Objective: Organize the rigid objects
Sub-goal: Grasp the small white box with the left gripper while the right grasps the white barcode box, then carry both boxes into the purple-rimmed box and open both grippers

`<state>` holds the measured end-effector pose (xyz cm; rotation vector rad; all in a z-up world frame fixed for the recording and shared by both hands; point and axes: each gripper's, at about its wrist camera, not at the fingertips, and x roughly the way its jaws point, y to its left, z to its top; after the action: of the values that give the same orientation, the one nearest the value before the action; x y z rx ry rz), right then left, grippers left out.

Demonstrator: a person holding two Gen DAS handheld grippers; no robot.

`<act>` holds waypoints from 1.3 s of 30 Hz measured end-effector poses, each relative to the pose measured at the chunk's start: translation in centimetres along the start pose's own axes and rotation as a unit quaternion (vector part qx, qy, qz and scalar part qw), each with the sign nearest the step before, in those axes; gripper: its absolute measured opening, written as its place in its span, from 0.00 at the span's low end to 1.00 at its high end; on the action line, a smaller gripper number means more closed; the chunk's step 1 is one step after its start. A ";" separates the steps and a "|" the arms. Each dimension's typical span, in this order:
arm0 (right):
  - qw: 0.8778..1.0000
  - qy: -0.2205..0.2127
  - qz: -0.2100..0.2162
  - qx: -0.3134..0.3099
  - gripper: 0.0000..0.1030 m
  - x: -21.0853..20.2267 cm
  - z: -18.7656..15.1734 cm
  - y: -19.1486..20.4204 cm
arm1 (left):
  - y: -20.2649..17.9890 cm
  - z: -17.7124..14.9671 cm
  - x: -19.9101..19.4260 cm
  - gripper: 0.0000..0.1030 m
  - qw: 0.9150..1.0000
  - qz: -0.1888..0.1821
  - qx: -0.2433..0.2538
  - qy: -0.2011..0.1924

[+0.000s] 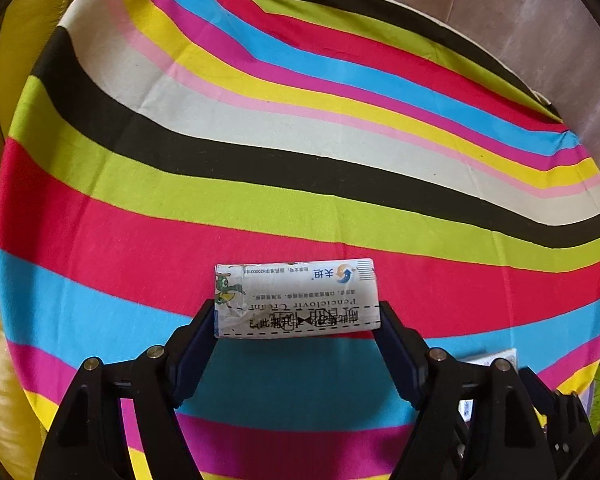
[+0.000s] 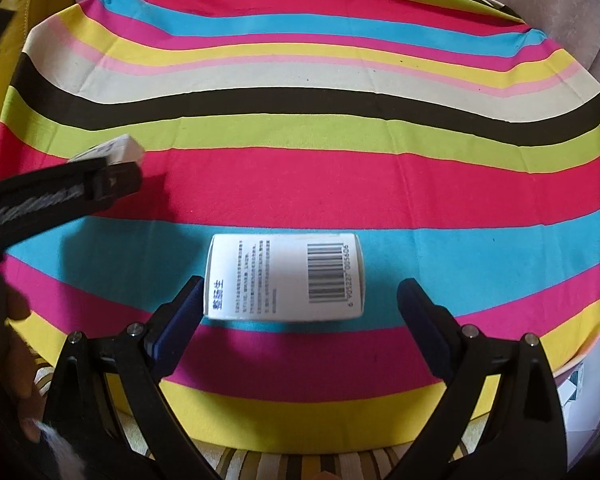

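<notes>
Quantity in view: two small cartons, one cream box (image 1: 296, 298) and one barcode box (image 2: 284, 278); two grippers; one striped cloth (image 1: 260, 184).

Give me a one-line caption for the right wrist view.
Right gripper open around a white barcoded box on the striped cloth; left gripper holds another box at left.

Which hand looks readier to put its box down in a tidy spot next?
Probably the left. The left gripper is already shut on the cream box, above the striped cloth. The right gripper is open around the barcode box, one finger apart from it.
</notes>
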<state>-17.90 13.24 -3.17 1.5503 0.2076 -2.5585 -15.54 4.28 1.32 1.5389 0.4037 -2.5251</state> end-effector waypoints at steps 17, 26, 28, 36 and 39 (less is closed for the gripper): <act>1.000 0.003 0.015 0.013 0.71 -0.7 -0.7 -1.3 | -0.2 -2.6 -2.1 0.74 0.999 -0.045 0.002 -0.011; 0.998 -0.033 -0.018 0.049 0.71 -6.7 -3.8 -7.5 | -6.2 -6.0 -5.0 0.74 0.993 -0.099 0.062 -0.012; 0.997 -0.038 -0.025 0.057 0.71 -7.9 -4.8 -9.0 | -7.9 -6.8 -5.7 0.74 0.991 -0.112 0.078 -0.011; 0.990 -0.048 -0.076 0.108 0.71 -12.8 -11.0 -17.2 | -15.8 -10.7 -8.6 0.74 0.973 -0.168 0.155 -0.003; 0.986 -0.046 -0.097 0.130 0.71 -14.2 -13.3 -20.2 | -19.2 -12.6 -9.5 0.74 0.963 -0.188 0.192 0.007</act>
<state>-3.77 36.28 4.26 1.5587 0.0121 -2.9016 -5.73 26.32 7.08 1.7515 0.2317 -3.0324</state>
